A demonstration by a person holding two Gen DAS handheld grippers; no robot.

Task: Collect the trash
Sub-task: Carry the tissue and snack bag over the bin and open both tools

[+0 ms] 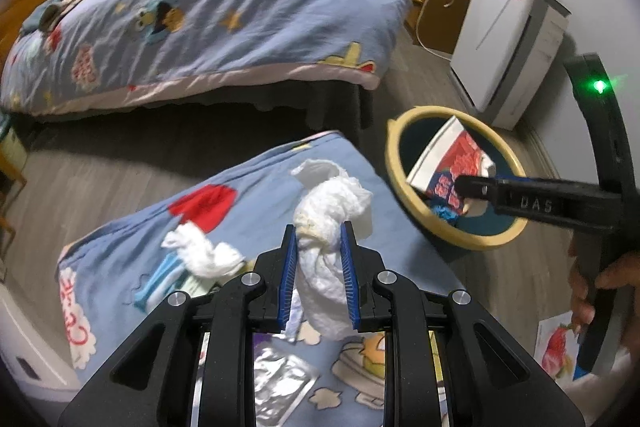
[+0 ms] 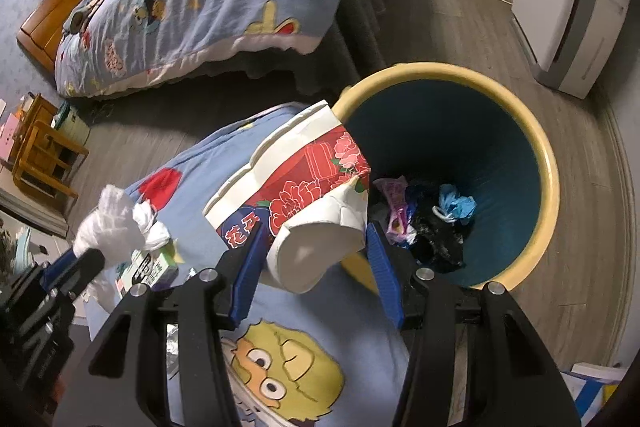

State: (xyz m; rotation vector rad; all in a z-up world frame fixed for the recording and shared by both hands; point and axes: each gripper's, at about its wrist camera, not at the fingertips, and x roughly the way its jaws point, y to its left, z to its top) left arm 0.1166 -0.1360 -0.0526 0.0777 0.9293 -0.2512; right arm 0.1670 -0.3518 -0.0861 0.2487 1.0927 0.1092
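Note:
My left gripper (image 1: 319,243) is shut on a crumpled white tissue (image 1: 330,211) above the near bed's blue cartoon quilt (image 1: 248,195); the tissue also shows in the right wrist view (image 2: 110,223). My right gripper (image 2: 316,239) holds a crushed red-and-white paper cup (image 2: 304,187) between its blue pads, at the rim of the yellow bin (image 2: 548,163). In the left wrist view the cup (image 1: 448,163) hangs over the bin (image 1: 396,163). A second tissue (image 1: 200,251) and a silver foil wrapper (image 1: 280,387) lie on the quilt.
The bin's blue inside holds several wrappers and a blue wad (image 2: 456,207). A second bed (image 1: 208,15) stands beyond a strip of wood floor. A white appliance (image 1: 504,47) stands by the wall. A small box (image 2: 152,267) lies on the quilt.

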